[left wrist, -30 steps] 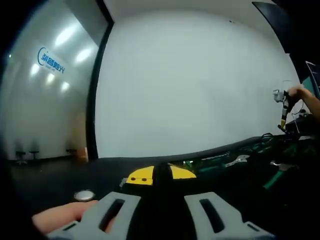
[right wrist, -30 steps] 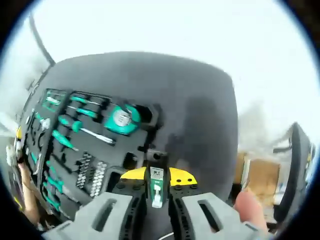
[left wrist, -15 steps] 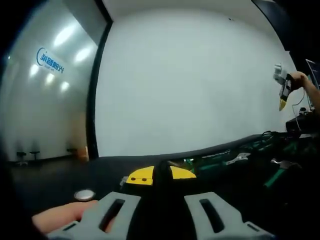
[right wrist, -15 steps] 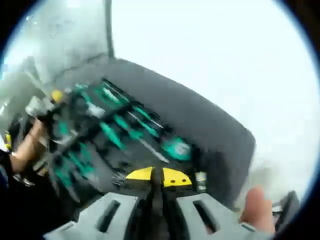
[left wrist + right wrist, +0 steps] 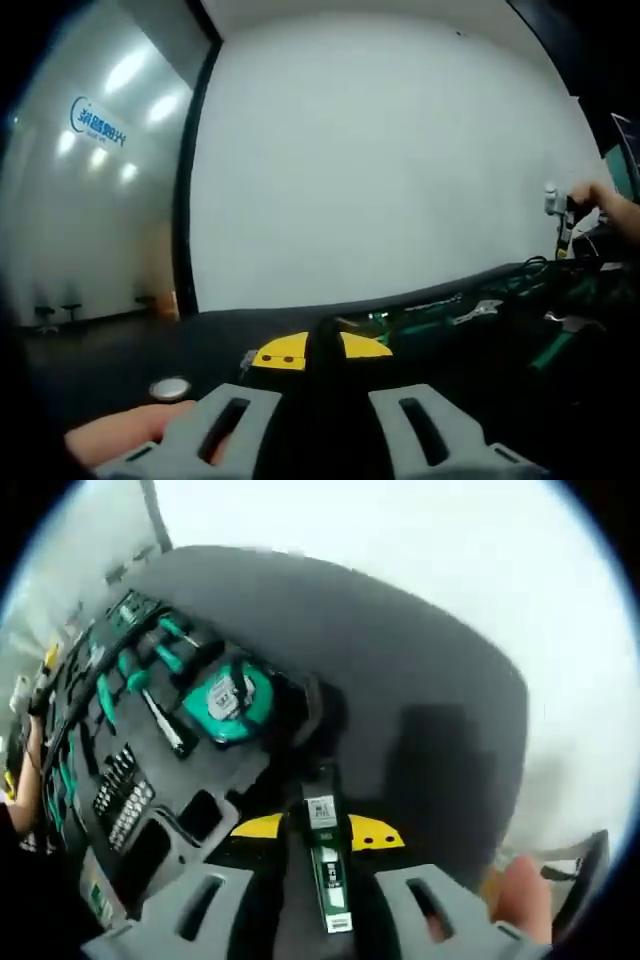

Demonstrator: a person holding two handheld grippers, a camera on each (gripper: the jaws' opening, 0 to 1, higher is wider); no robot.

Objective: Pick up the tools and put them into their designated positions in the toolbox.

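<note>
One tool, a slim black tester, is clamped in the right claw; half a second ago that claw looked empty, so placement comes next. It hangs near the toolbox, beside the tape measure. Left claw: together, idle, low over the dark worktop. White wall behind.

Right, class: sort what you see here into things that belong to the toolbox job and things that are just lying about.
Belongs to the job:
toolbox
tape measure
green-handled screwdrivers
slim labelled tool between the right gripper's jaws
wrench

Just lying about:
wall logo
stools by the glass wall
</note>
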